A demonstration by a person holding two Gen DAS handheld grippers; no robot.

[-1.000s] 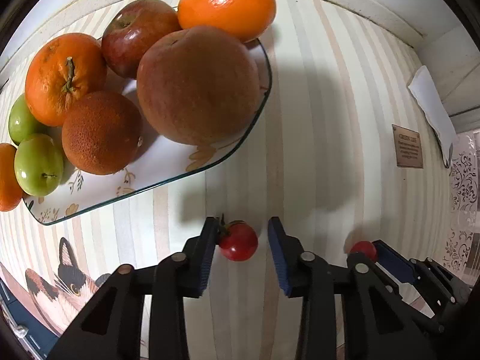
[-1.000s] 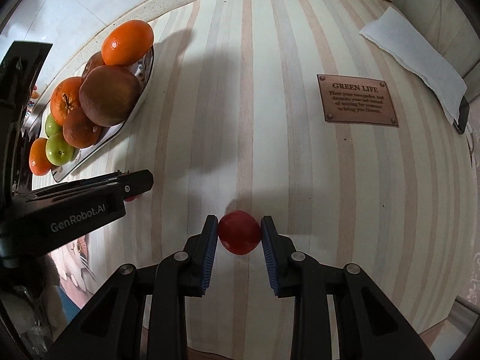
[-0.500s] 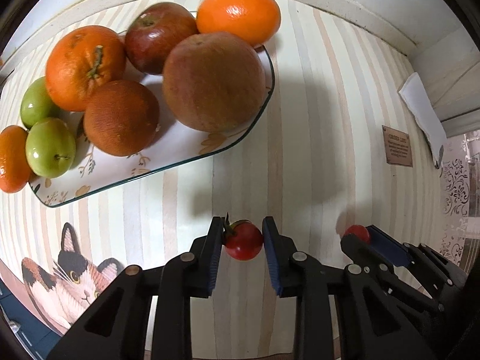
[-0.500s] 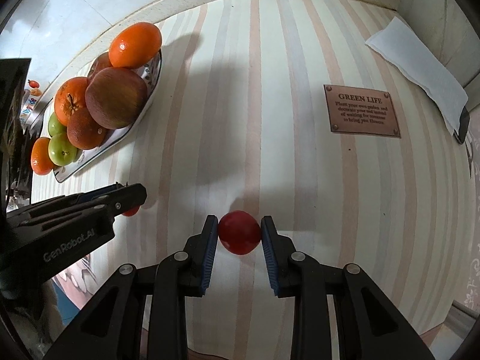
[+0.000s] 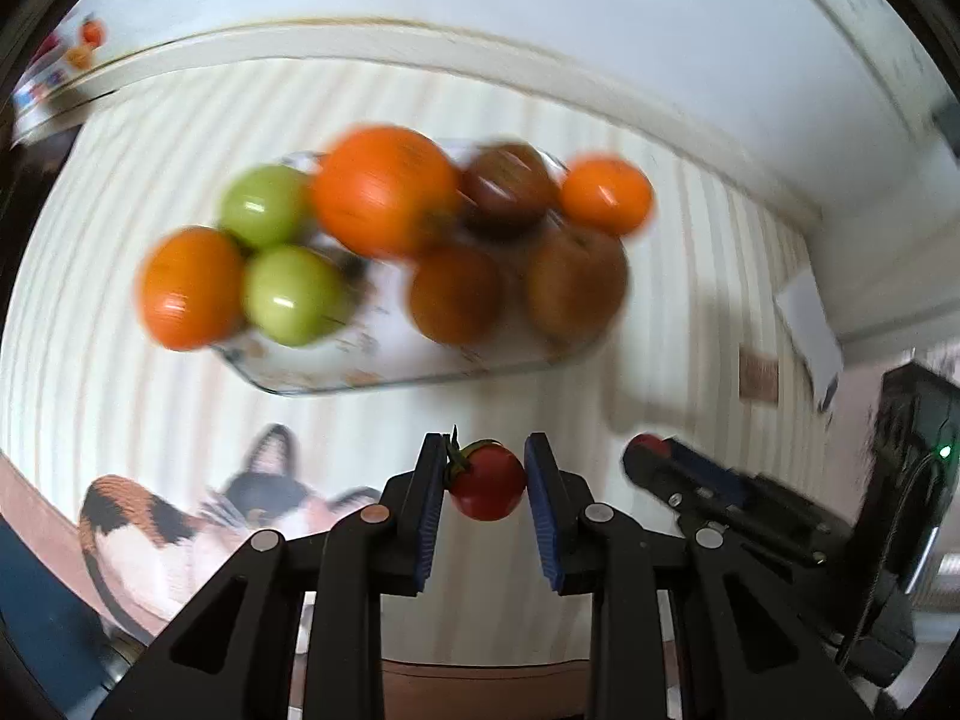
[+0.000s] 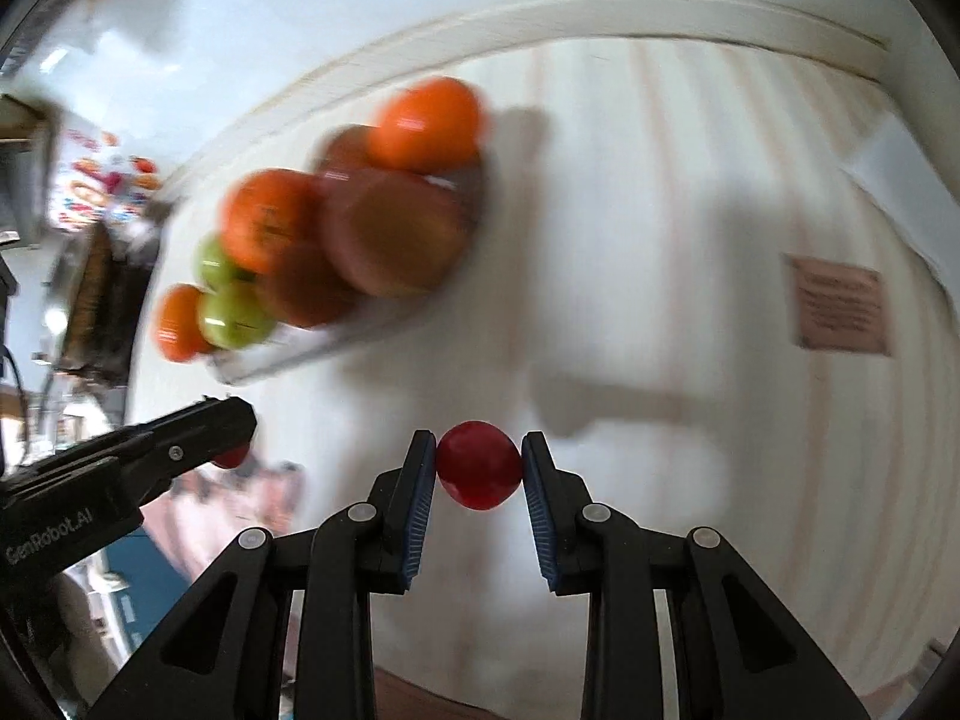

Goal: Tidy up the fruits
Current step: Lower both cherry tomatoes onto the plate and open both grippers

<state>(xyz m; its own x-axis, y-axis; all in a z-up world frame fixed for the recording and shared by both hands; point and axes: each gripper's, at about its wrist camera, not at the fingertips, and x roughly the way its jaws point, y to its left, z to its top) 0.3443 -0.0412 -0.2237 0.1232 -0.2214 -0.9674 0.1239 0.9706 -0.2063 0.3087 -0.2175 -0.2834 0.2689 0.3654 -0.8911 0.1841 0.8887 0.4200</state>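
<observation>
My left gripper [image 5: 485, 480] is shut on a small red cherry tomato [image 5: 487, 481] with a green stem and holds it above the striped table. My right gripper [image 6: 478, 465] is shut on a second red cherry tomato [image 6: 478, 465], also lifted. A glass plate [image 5: 420, 375] ahead holds oranges [image 5: 384, 189], green apples [image 5: 291, 294], a red apple [image 5: 510, 189] and brown fruits [image 5: 576, 282]; it shows at upper left in the right wrist view [image 6: 336, 336]. The right gripper shows at lower right in the left wrist view [image 5: 690, 468]. Both views are motion-blurred.
A cat-print mat [image 5: 198, 516] lies at the near left of the table. A brown plaque [image 6: 840, 312] and a white folded cloth [image 5: 810, 324] lie to the right. A white wall [image 5: 540, 12] runs along the table's far edge.
Both grippers have risen and pulled back from the table with their tomatoes. The plate now looks farther away and more of the wall shows.
</observation>
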